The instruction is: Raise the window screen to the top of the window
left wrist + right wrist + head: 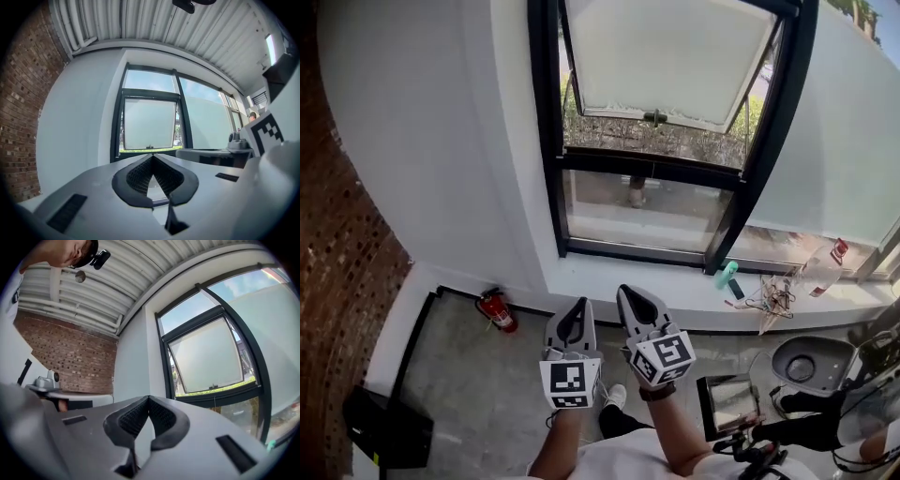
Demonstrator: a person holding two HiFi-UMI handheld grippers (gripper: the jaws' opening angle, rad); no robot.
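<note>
The window screen [675, 56] is a white panel in a black window frame [546, 141], well ahead of me. A small handle [654, 117] sits on its lower edge, and greenery shows below it. The screen also fills the middle of the left gripper view [149, 124] and the right half of the right gripper view [208, 357]. My left gripper [579, 304] and right gripper [627, 292] are side by side low in the head view, well short of the window. Both point towards it. The left gripper [152, 156] and the right gripper [148, 398] are both shut with nothing between the pads.
A brick wall [337, 253] runs along the left. A red fire extinguisher [498, 310] stands on the floor under the sill [619, 277]. A teal bottle [726, 275], wires [776, 300] and a red-capped bottle [825, 262] lie on the sill at the right. Equipment [811, 361] stands at lower right.
</note>
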